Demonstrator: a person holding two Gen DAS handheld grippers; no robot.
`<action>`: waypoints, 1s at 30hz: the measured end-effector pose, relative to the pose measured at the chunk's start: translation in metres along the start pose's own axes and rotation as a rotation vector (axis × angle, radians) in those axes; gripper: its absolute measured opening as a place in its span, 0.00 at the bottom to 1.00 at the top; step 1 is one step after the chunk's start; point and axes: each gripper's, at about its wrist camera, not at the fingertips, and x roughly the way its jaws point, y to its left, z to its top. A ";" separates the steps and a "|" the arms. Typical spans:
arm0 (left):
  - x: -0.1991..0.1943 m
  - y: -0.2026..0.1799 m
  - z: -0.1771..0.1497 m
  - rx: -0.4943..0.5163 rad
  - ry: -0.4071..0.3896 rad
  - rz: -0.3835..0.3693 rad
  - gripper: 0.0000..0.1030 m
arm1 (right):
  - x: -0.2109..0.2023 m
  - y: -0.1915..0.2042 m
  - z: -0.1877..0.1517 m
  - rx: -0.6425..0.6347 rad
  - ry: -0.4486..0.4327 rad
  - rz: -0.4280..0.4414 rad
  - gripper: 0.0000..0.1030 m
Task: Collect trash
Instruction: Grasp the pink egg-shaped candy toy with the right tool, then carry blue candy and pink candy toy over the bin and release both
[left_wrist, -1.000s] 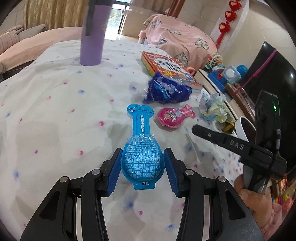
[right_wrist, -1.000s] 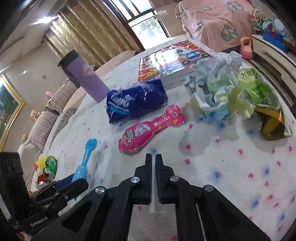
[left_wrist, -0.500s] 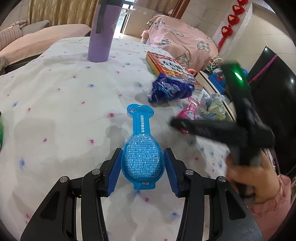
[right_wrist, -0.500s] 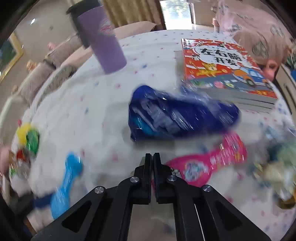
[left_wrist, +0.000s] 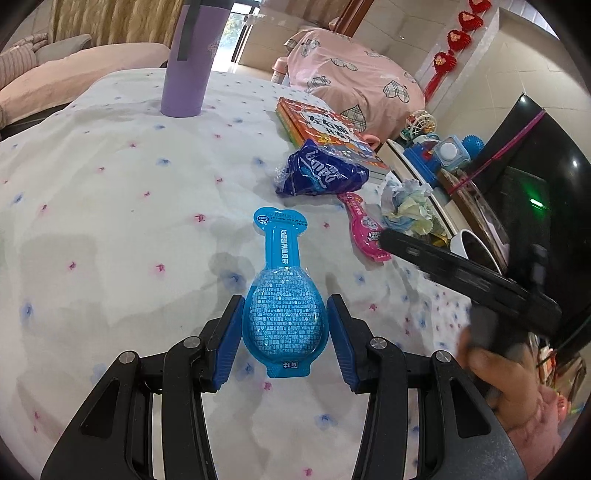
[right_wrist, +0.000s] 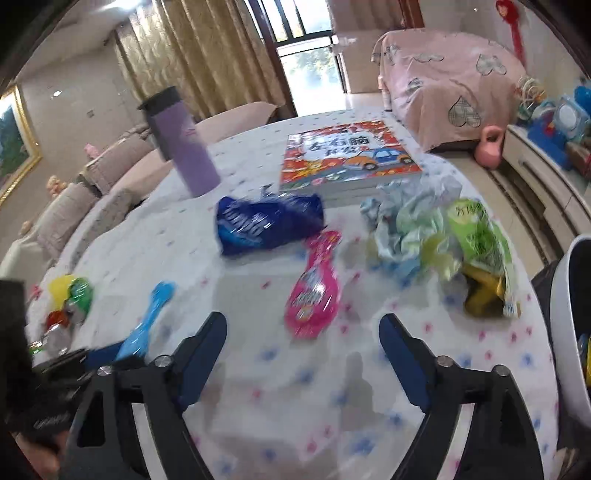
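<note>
We see our left gripper (left_wrist: 285, 334) low over the flowered tablecloth (left_wrist: 110, 206), its blue-padded jaws spread on either side of the round end of the blue bottle-shaped packet (left_wrist: 282, 295). The packet lies flat on the cloth between the pads, a sliver of gap showing on each side, so we count the left gripper as released, not yet clamped; the packet's narrow neck points away from us.

Our right gripper (right_wrist: 303, 354) hangs above the cloth with its jaws spread wide and nothing between them. The pink packet (right_wrist: 314, 291) lies just ahead of it, slightly toward its left finger and apart from both pads. Beyond that packet sits the dark blue wrapper (right_wrist: 266, 225), near the picture book (right_wrist: 347, 155). To the right lie the crumpled paper (right_wrist: 406, 229) and, touching it, the green and yellow bag (right_wrist: 480, 258). The purple tumbler (right_wrist: 181, 144) stands upright further back. A white bin rim (right_wrist: 569, 325) shows at the right edge of the right wrist view
</note>
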 end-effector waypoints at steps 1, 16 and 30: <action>0.000 0.000 -0.001 -0.003 0.000 -0.001 0.43 | 0.009 -0.001 0.004 0.002 0.016 -0.005 0.84; -0.002 -0.052 -0.012 0.086 0.018 -0.056 0.43 | 0.000 -0.014 -0.021 0.021 0.030 -0.013 0.40; 0.013 -0.161 -0.029 0.275 0.068 -0.164 0.43 | -0.123 -0.080 -0.079 0.183 -0.104 0.019 0.40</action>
